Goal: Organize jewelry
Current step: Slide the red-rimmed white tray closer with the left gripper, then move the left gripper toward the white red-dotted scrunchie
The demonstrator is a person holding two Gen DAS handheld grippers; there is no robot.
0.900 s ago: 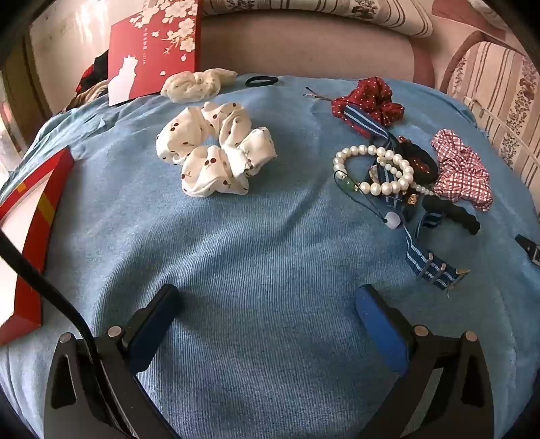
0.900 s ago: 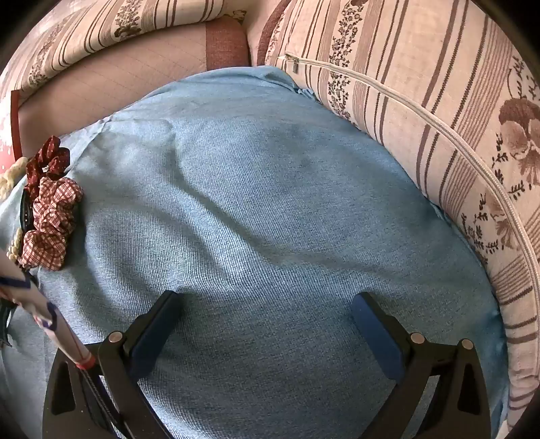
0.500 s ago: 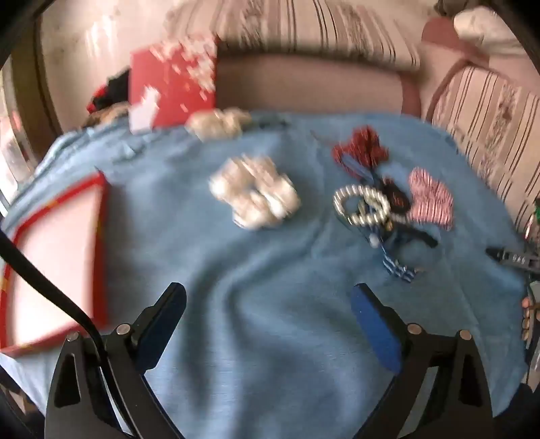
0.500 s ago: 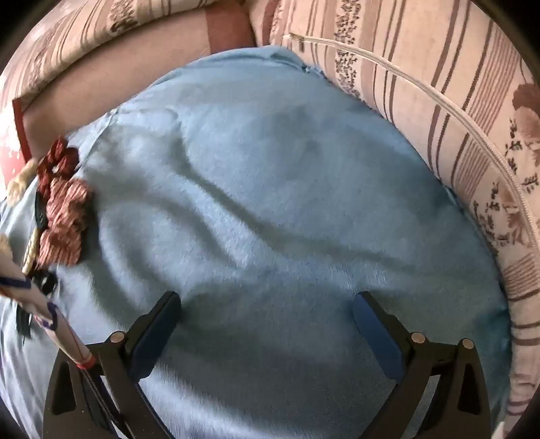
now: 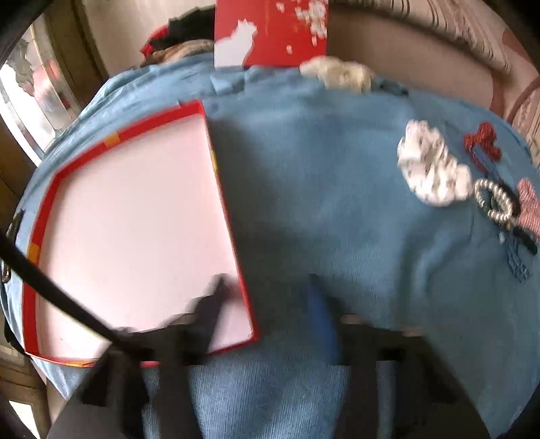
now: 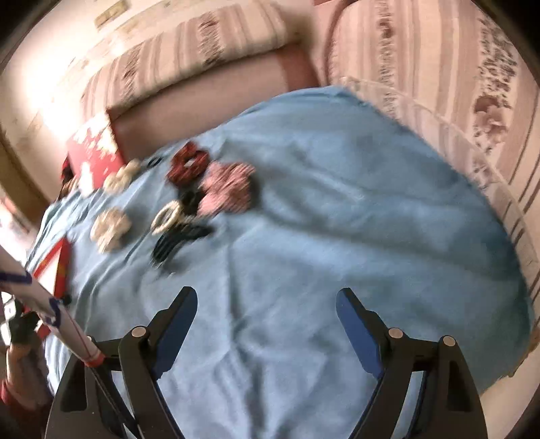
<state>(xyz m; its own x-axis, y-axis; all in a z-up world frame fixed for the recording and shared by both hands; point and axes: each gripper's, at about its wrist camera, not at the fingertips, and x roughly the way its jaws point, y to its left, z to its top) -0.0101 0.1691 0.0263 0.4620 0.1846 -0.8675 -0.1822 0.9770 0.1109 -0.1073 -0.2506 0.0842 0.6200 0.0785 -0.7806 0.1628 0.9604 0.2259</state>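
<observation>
Both views are smeared with motion blur. The left gripper (image 5: 270, 297) sits low over the near right corner of a red-rimmed box tray (image 5: 47, 199) with a pale pink floor; one dark finger lies over the tray floor and the blue-padded one over the blue blanket (image 5: 303, 189) just right of the rim. The two fingers stand apart with nothing between them.

The tray rests on the blanket at the left. Its red lid (image 5: 270, 30), printed with white blossoms and a white cat shape, stands upright at the far edge of the blanket, with a cream scrunchie (image 5: 337, 72) just beside it.

The hair and jewelry pieces lie well to the right of the tray: a white dotted scrunchie (image 5: 432, 169), a dark red scrunchie (image 5: 482, 140) beyond it, a pearl bracelet (image 5: 494, 202) touching a pink checked scrunchie (image 5: 528, 209), and a blue striped ribbon (image 5: 516, 260) trailing toward the camera.

In the right wrist view, the right gripper (image 6: 266, 320) hangs above bare blanket, fingers spread wide and empty, with the same cluster ahead to its left. Striped floral cushions (image 6: 422, 67) border the blanket behind and to the right.
</observation>
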